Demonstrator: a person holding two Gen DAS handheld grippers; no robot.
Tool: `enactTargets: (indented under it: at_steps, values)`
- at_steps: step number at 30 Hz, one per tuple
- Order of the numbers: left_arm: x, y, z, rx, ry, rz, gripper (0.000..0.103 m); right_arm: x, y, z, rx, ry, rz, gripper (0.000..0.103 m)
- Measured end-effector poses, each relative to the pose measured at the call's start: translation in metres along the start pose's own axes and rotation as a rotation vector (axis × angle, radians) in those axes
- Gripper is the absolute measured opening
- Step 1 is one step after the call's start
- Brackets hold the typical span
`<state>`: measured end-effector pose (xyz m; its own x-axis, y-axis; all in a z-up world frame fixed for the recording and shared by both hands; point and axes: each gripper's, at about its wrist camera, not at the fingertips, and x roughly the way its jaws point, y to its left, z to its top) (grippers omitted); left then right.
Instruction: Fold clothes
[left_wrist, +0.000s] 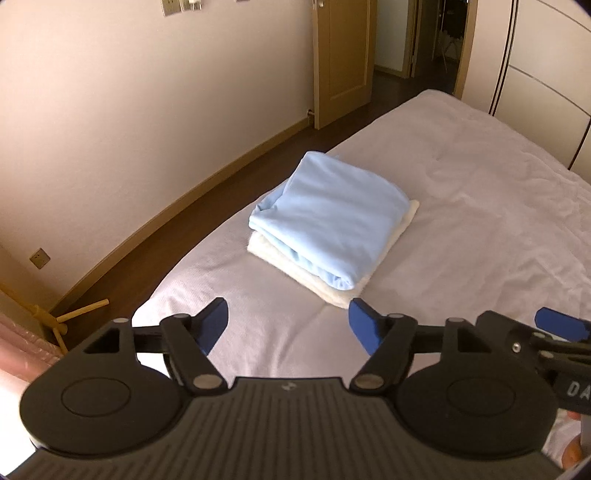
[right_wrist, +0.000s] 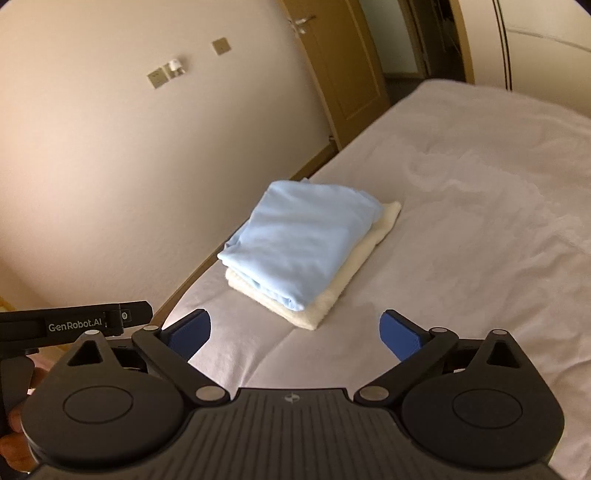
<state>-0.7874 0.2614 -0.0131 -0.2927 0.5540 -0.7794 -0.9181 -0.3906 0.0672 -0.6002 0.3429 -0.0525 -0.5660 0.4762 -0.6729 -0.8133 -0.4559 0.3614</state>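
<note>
On the left is a bare wall (left_wrist: 129, 110) with a brown floor (left_wrist: 207, 199) below it. The left gripper (left_wrist: 288, 321) has its blue fingers (left_wrist: 216, 325) spread wide with nothing in them. Ahead, on the pale bed (left_wrist: 480, 221), a folded blue cloth (left_wrist: 325, 221) lies on top of a folded cream cloth (left_wrist: 332, 288). The right gripper (right_wrist: 295, 332) is wide apart and holds nothing too.

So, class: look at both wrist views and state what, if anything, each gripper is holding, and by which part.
Nothing is held. The left gripper and right gripper both have open, empty jaws, apart from the folded blue garment lying on the cream one on the bed.
</note>
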Motion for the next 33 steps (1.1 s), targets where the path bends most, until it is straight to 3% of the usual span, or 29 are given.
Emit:
enactTargets:
  at_steps: [3,13,22,26,30,33]
  values:
    - [-0.021,-0.005,-0.007,-0.009,-0.03,0.027,0.085,-0.018,-0.001,-0.003,-0.028,-0.008,-0.013,0.101]
    - [-0.056,-0.017,-0.026,-0.016,-0.072,0.057,0.101,-0.046,-0.001,-0.008,-0.105,0.022,-0.062,0.101]
    - [-0.049,-0.01,-0.033,-0.07,-0.08,0.044,0.102,-0.041,0.004,-0.008,-0.148,0.034,-0.159,0.103]
    - [-0.044,-0.005,-0.034,-0.08,-0.087,0.072,0.102,-0.036,0.002,-0.004,-0.092,0.027,-0.163,0.103]
    - [-0.036,-0.001,-0.034,-0.075,-0.051,0.032,0.102,-0.027,-0.003,0.003,0.009,0.065,-0.087,0.103]
    - [-0.03,0.001,-0.032,-0.065,-0.034,0.033,0.102,-0.021,0.002,0.009,0.017,0.075,-0.089,0.103]
